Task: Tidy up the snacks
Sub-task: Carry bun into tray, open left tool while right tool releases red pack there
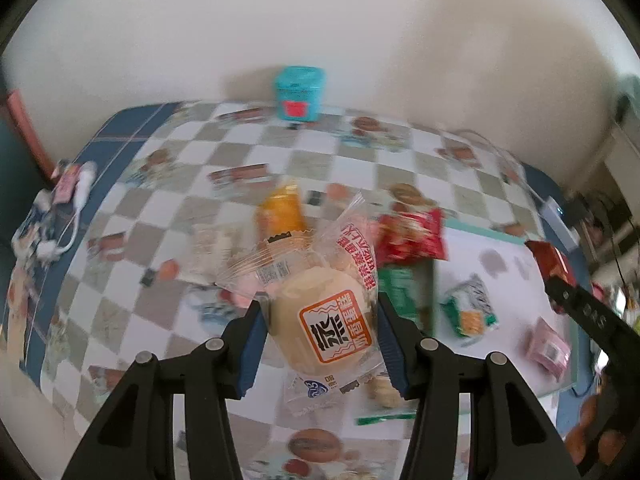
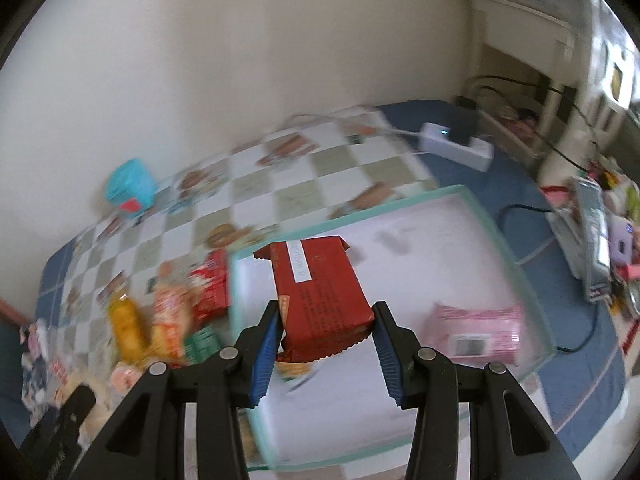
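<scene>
Over the white teal-rimmed tray, the left gripper grasps a clear-wrapped pale bun and the right gripper a dark red snack packet; both next need lowering and releasing.

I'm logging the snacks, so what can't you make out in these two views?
- Snack pile, right wrist view: motion blur hides the labels.
- Pink packet in the tray, right wrist view: print blurred.
- Bun packet, left wrist view: bottom edge hidden behind the left claw.
- Teal box, left wrist view: label too small.
</scene>
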A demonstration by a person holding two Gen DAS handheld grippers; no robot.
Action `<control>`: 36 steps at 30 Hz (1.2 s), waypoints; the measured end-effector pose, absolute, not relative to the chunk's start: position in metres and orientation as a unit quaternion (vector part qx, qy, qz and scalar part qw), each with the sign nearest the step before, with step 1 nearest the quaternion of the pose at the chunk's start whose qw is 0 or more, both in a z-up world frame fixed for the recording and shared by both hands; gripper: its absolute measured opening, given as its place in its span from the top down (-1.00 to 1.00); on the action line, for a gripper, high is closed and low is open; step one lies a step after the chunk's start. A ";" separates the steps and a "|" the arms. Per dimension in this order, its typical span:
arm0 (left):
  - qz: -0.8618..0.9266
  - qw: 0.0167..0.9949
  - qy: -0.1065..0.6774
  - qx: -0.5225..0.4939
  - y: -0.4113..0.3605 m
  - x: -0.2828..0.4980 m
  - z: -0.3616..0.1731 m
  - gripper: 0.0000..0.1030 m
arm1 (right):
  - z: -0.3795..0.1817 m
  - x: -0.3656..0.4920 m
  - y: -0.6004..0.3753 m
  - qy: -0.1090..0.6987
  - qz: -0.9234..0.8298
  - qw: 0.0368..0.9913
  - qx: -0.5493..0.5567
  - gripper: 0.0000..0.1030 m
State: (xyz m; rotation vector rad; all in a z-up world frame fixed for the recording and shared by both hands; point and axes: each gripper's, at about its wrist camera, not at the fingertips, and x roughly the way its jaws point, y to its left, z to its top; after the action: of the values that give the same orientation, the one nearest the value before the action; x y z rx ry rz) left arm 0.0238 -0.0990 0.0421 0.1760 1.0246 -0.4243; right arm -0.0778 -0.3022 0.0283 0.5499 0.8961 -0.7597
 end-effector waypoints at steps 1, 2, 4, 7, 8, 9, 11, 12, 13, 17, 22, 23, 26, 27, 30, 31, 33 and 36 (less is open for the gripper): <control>-0.208 0.845 0.484 0.088 -0.106 0.020 0.042 -0.04 | 0.028 -0.083 -0.309 0.416 -0.362 0.792 0.263 0.07; -0.220 0.842 0.482 0.096 -0.117 0.015 0.042 -0.04 | 0.026 -0.089 -0.317 0.414 -0.370 0.786 0.271 0.07; -0.239 0.837 0.480 0.110 -0.135 0.007 0.041 -0.04 | 0.023 -0.097 -0.328 0.413 -0.381 0.778 0.281 0.07; -0.267 0.826 0.481 0.124 -0.161 -0.002 0.038 -0.04 | 0.017 -0.107 -0.344 0.411 -0.396 0.767 0.294 0.07; -0.273 0.824 0.481 0.126 -0.167 -0.003 0.037 -0.04 | 0.014 -0.110 -0.351 0.410 -0.402 0.763 0.299 0.07; -0.281 0.821 0.480 0.131 -0.177 -0.005 0.037 -0.04 | 0.012 -0.111 -0.355 0.410 -0.405 0.760 0.301 0.07; -0.291 0.819 0.474 0.141 -0.194 -0.007 0.035 -0.04 | 0.007 -0.114 -0.363 0.409 -0.411 0.755 0.306 0.07; -0.296 0.818 0.471 0.147 -0.202 -0.008 0.034 -0.04 | 0.005 -0.114 -0.366 0.409 -0.412 0.754 0.308 0.07; -0.299 0.817 0.470 0.150 -0.207 -0.009 0.033 -0.04 | 0.002 -0.114 -0.369 0.409 -0.413 0.752 0.310 0.06; -0.318 0.806 0.473 0.159 -0.236 -0.008 0.022 -0.04 | -0.008 -0.114 -0.382 0.413 -0.417 0.744 0.320 0.06; -0.326 0.803 0.469 0.171 -0.262 -0.006 0.012 -0.04 | -0.020 -0.114 -0.391 0.421 -0.423 0.734 0.324 0.06; -0.327 0.803 0.468 0.172 -0.268 -0.004 0.010 -0.04 | -0.022 -0.114 -0.394 0.421 -0.423 0.734 0.325 0.06; -0.329 0.803 0.467 0.167 -0.280 0.000 0.005 -0.04 | -0.026 -0.114 -0.399 0.421 -0.427 0.731 0.325 0.06; -0.330 0.803 0.468 0.165 -0.283 0.001 0.003 -0.04 | -0.028 -0.115 -0.401 0.421 -0.428 0.731 0.325 0.06; -0.333 0.801 0.469 0.164 -0.293 0.004 -0.004 -0.04 | -0.031 -0.116 -0.407 0.421 -0.434 0.727 0.325 0.06; -0.333 0.801 0.469 0.164 -0.295 0.006 -0.006 -0.04 | -0.032 -0.117 -0.409 0.421 -0.436 0.726 0.324 0.06; -0.334 0.800 0.471 0.161 -0.299 0.007 -0.010 -0.04 | -0.034 -0.117 -0.411 0.421 -0.439 0.724 0.325 0.06; -0.338 0.798 0.474 0.159 -0.303 0.008 -0.015 -0.04 | -0.037 -0.117 -0.414 0.423 -0.441 0.720 0.328 0.06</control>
State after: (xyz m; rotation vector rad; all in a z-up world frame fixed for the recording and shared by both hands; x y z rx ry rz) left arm 0.0082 -0.3033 -0.0150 0.3415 1.0169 -0.7247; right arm -0.1175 -0.4138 -0.0374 0.7240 0.9357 -0.9758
